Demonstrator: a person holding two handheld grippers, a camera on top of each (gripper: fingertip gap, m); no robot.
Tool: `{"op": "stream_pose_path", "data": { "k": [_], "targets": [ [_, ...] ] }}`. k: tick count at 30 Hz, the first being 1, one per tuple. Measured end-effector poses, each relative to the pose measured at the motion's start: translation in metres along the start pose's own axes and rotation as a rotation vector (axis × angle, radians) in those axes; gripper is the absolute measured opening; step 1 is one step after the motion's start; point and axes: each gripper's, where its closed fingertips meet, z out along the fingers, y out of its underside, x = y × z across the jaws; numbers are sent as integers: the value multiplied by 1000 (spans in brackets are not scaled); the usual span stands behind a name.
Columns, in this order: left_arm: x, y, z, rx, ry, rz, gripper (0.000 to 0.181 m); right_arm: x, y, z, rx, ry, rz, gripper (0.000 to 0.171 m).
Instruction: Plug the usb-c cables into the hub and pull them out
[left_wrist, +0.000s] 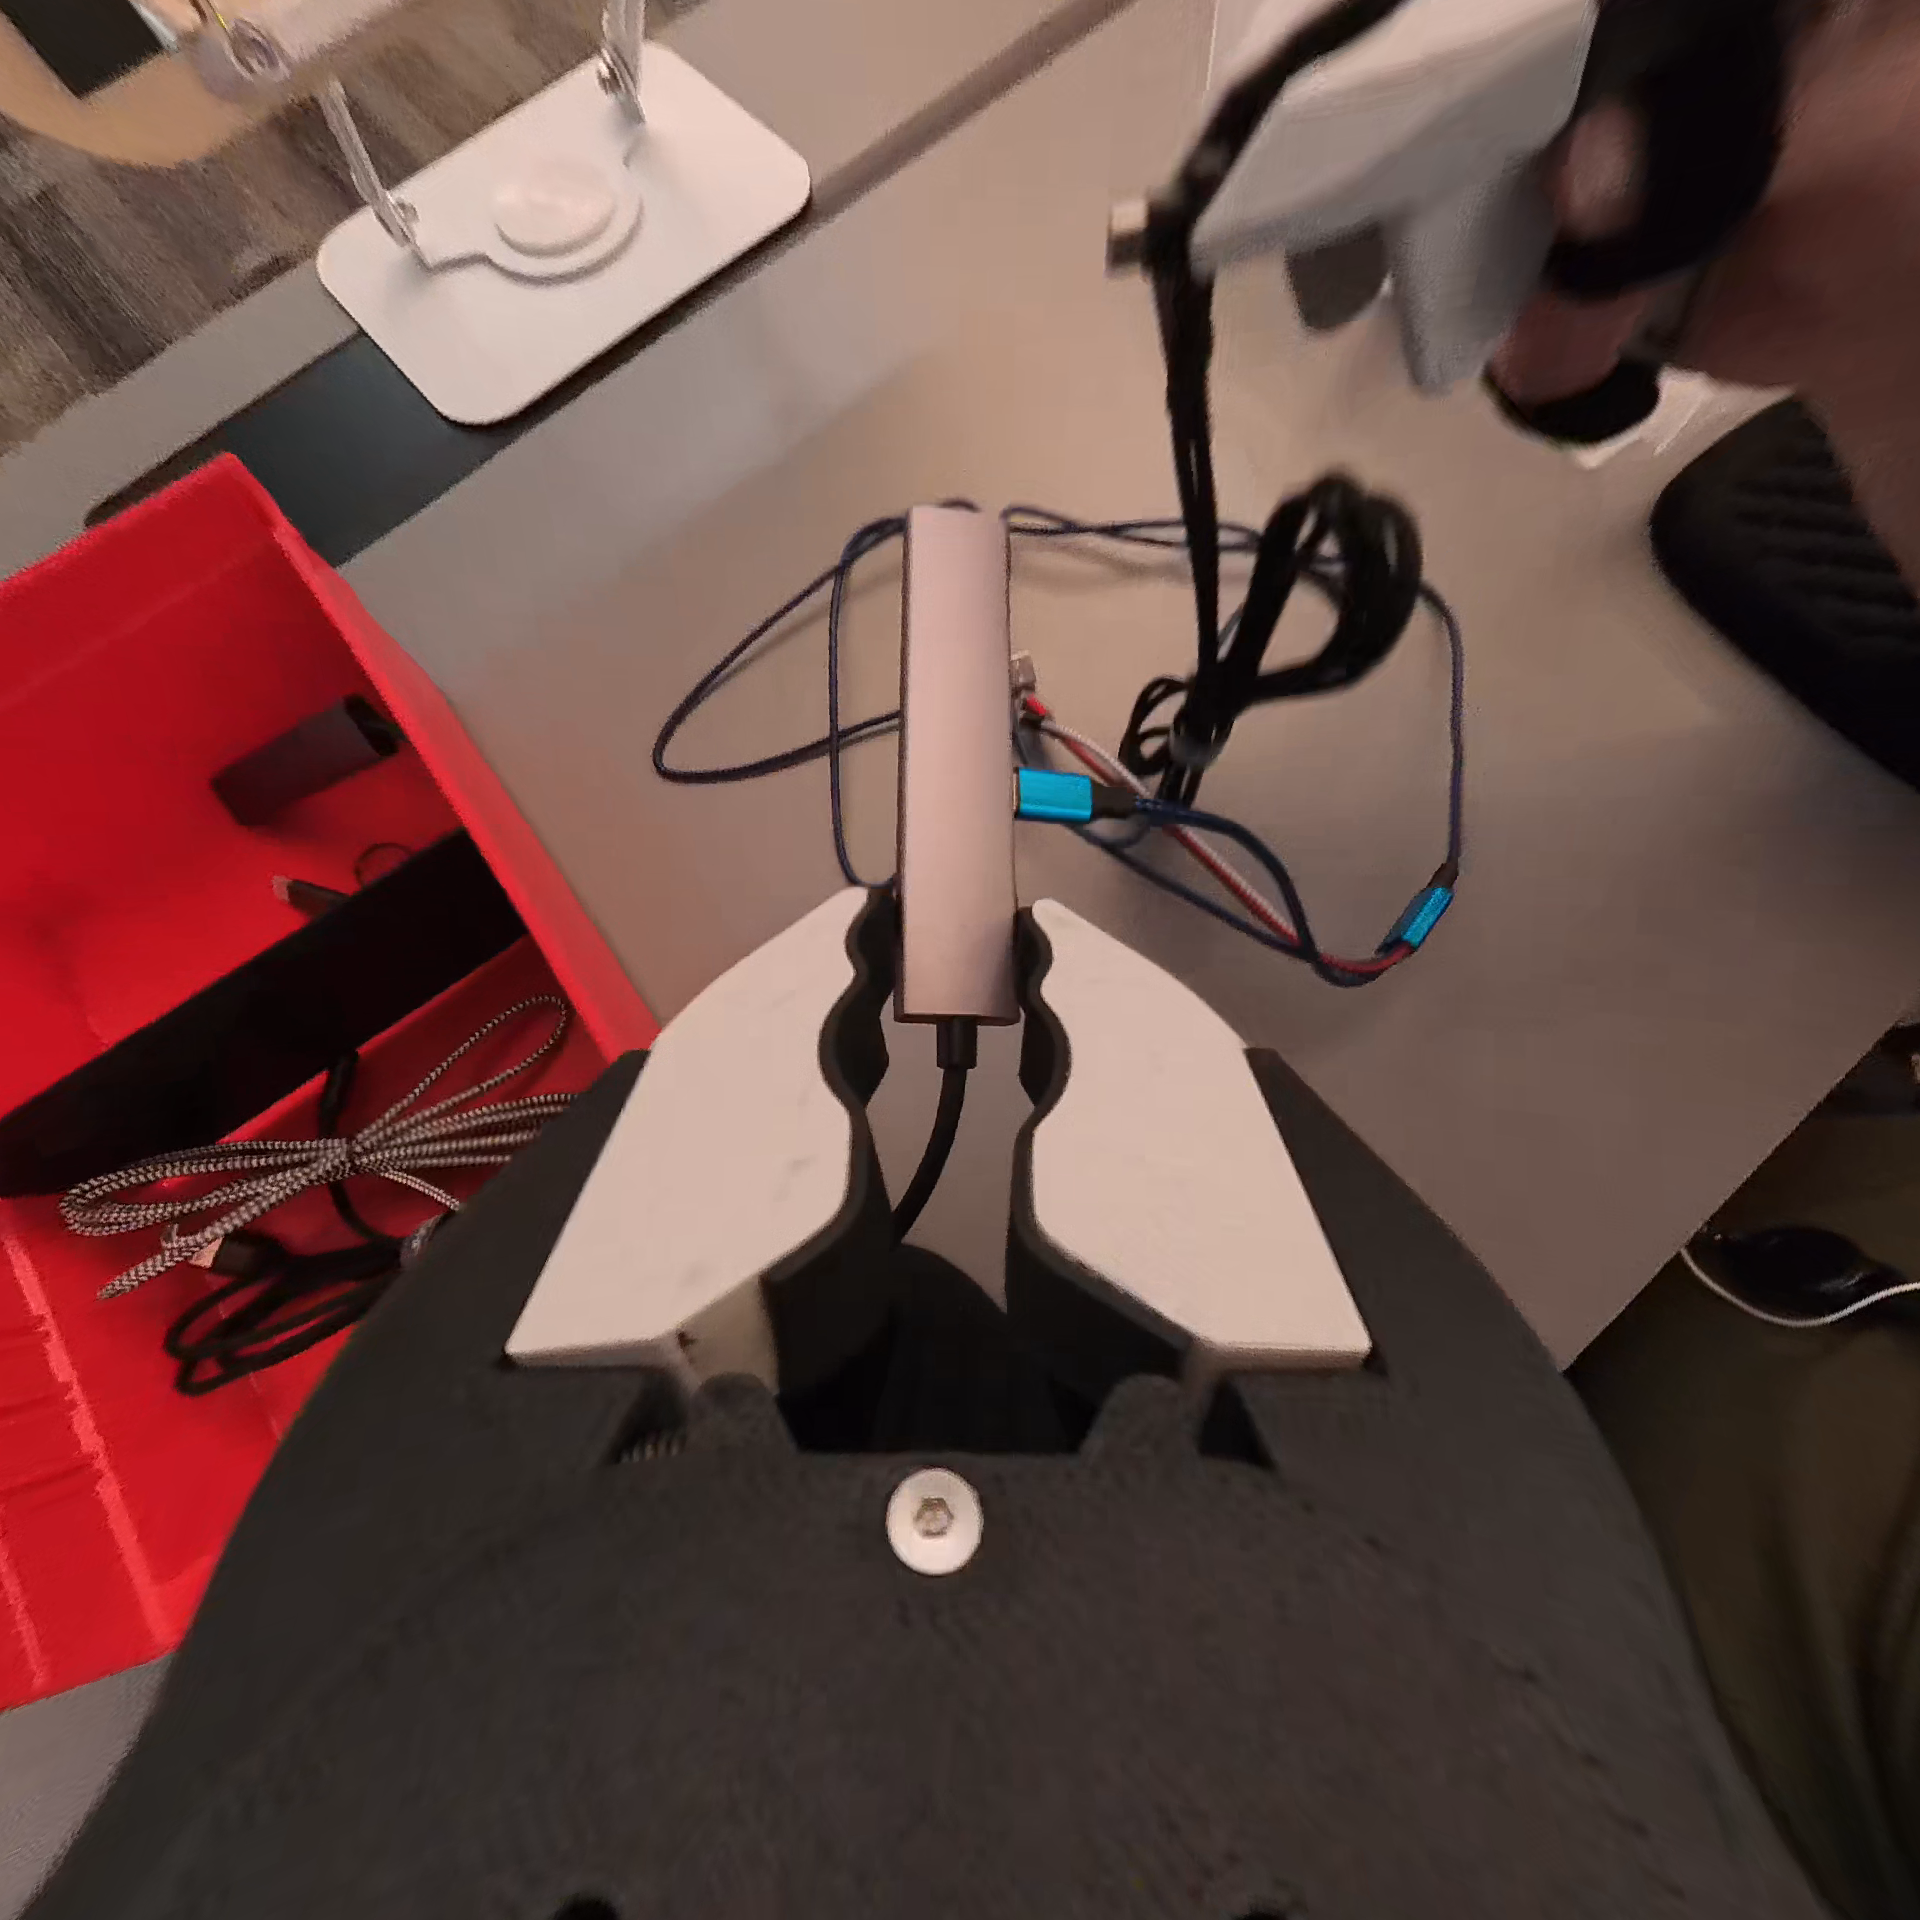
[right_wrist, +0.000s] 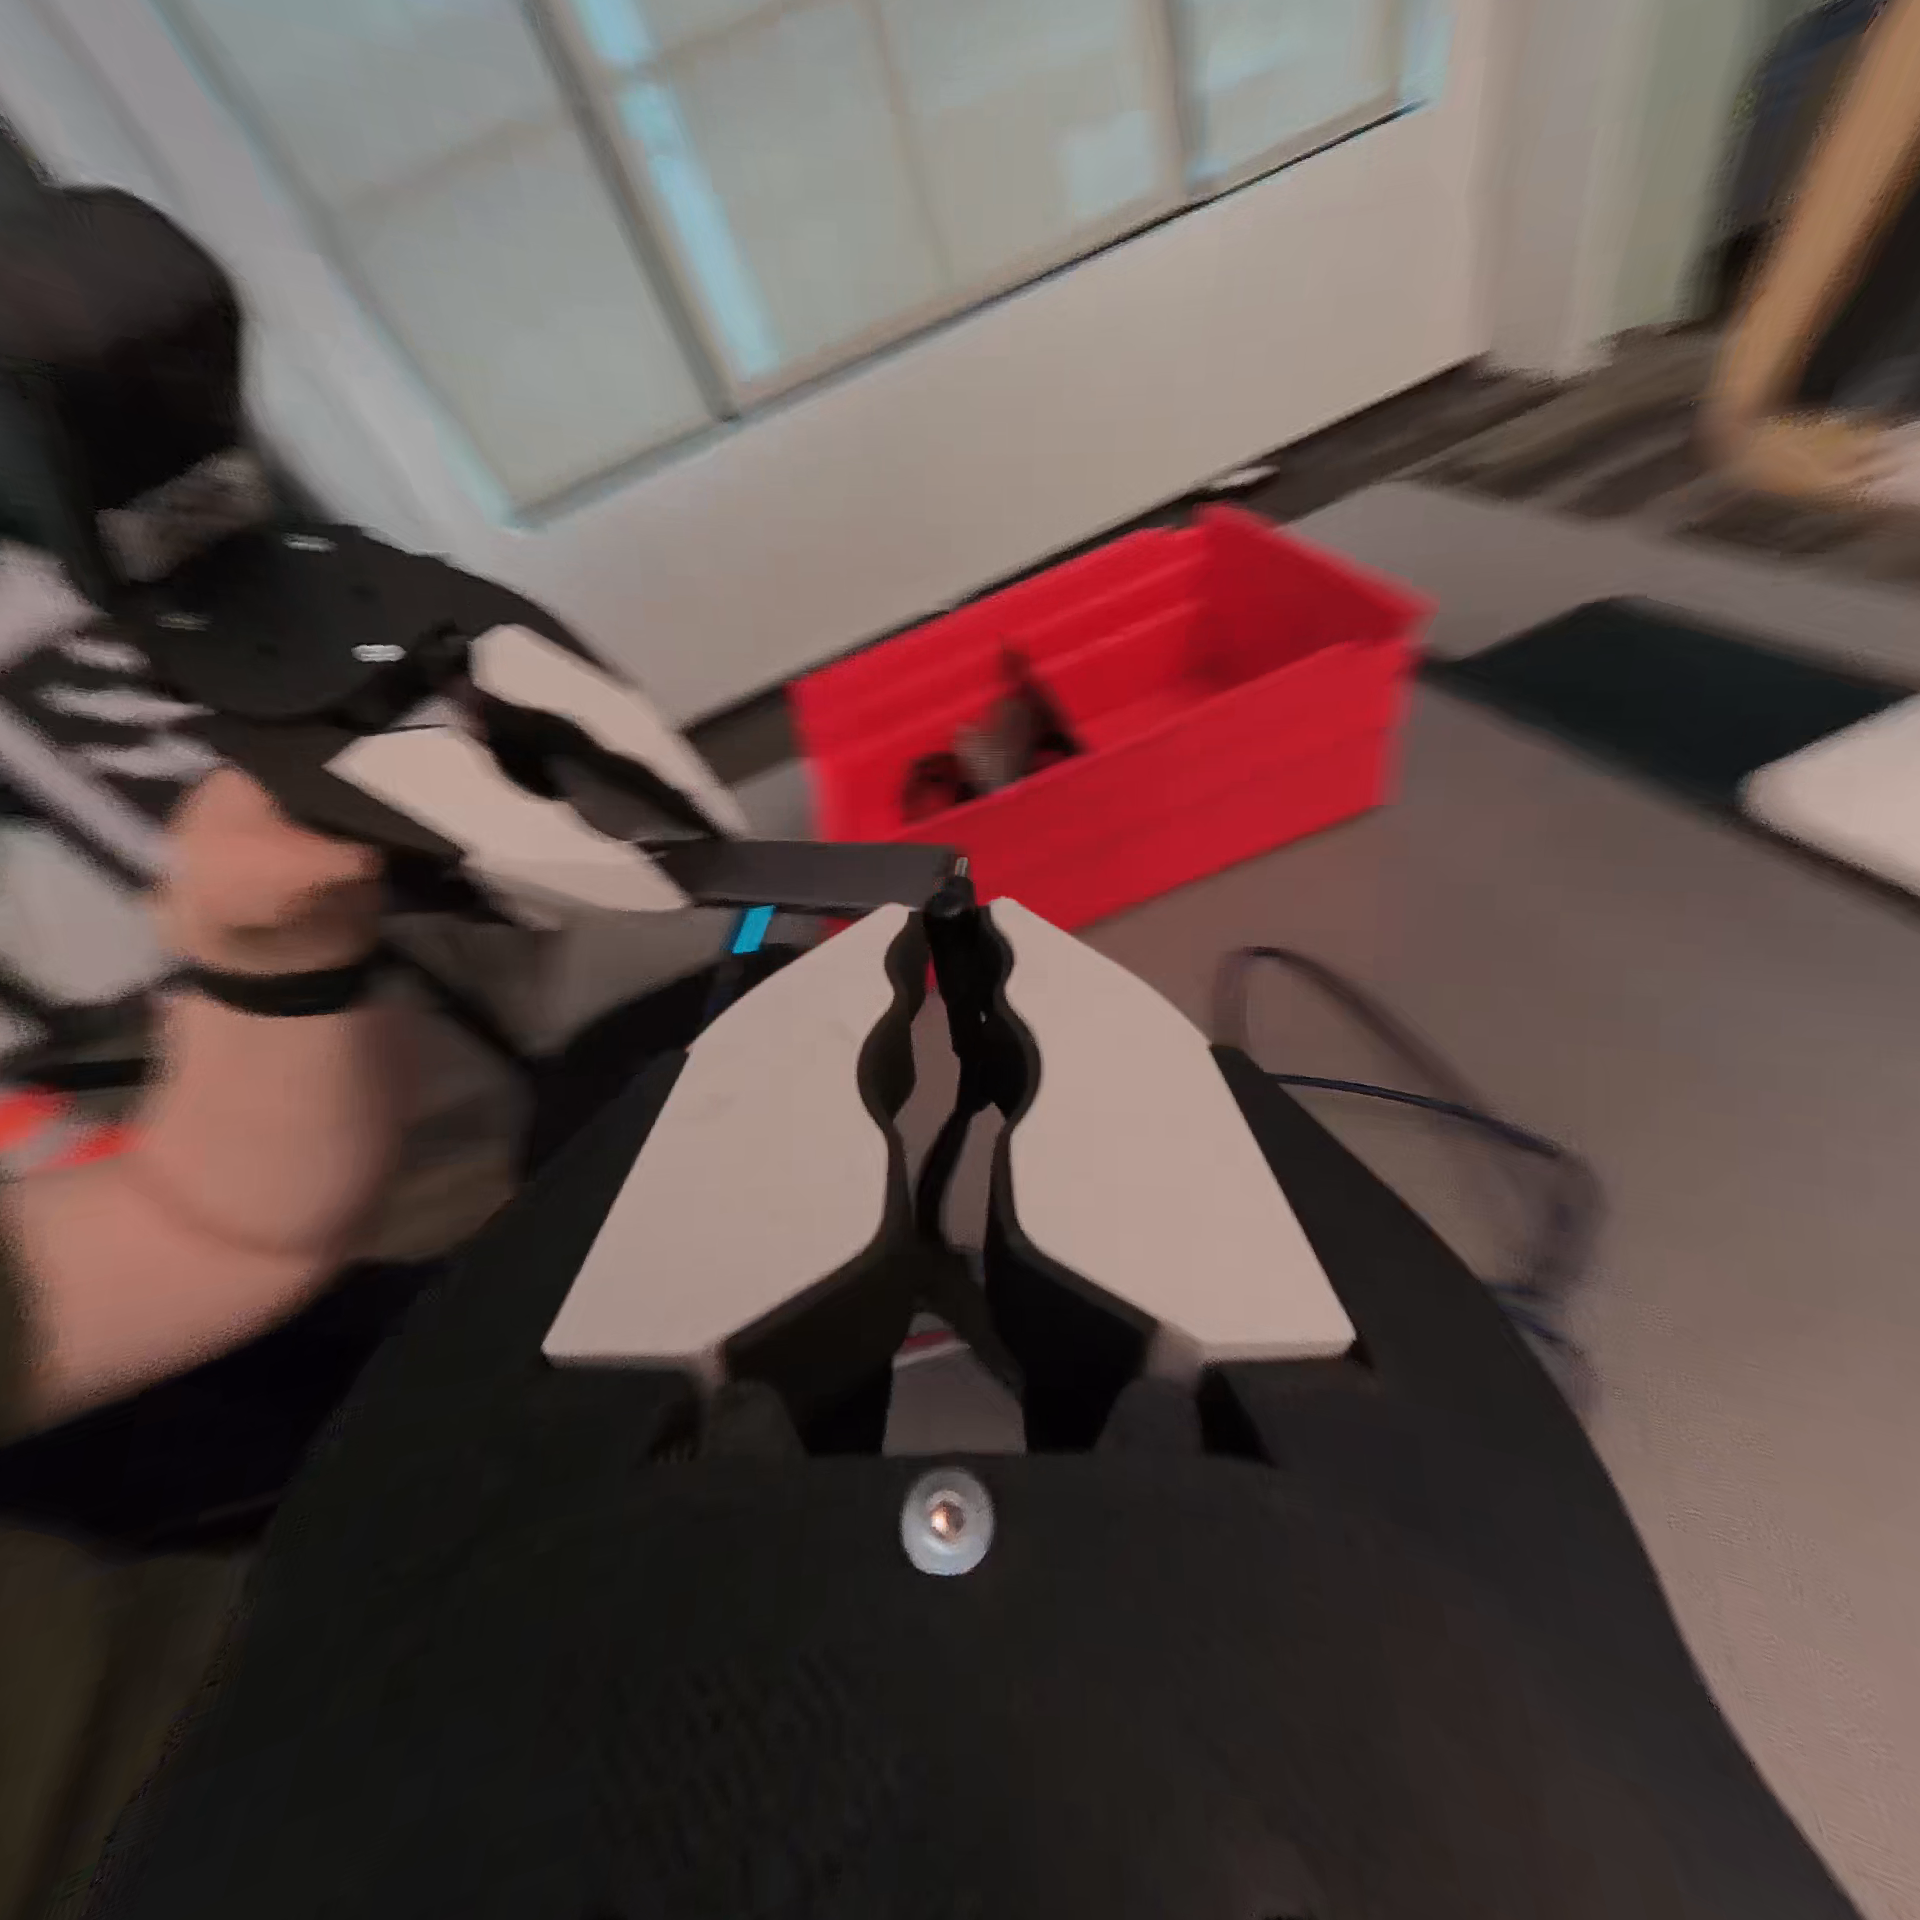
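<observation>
My left gripper (left_wrist: 951, 920) is shut on the near end of the grey hub (left_wrist: 956, 707), which points away from me above the table. A blue usb-c plug (left_wrist: 1051, 796) sits in the hub's right side. A second blue connector (left_wrist: 1419, 918) lies on the table. My right gripper (right_wrist: 951, 920) is shut on a black cable's plug (right_wrist: 948, 914), with its tip close to the far end of the hub (right_wrist: 831, 871). In the left wrist view the right gripper (left_wrist: 1236, 208) is up at the right of the hub, with the black cable (left_wrist: 1195, 499) hanging from it.
A red bin (left_wrist: 156, 727) with cables and dark devices stands left of the hub; it also shows in the right wrist view (right_wrist: 1195, 790). Thin blue cables (left_wrist: 748, 686) loop around the hub. A white stand base (left_wrist: 582, 249) is at the back. A chair (left_wrist: 1787, 582) is at right.
</observation>
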Motion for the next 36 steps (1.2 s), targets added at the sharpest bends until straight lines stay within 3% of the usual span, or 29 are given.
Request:
{"op": "stream_pose_path", "data": {
  "k": [1,9,19,24,36],
  "targets": [
    [1,-3,-3,16,3,-2,21,-8,1,2,2,-56,16,9],
    [8,-27,-26,157,-39,11,21,-30,7,8,-27,-181,24,10],
    [55,-64,-50,248,-60,197,21,-61,14,9,-49,-532,314,10],
    [82,-74,-35,231,41,279,21,-77,17,9,-67,-664,383,9],
    [75,-71,1,217,69,324,22,-66,14,8,-29,-679,432,9]
  ]
}}
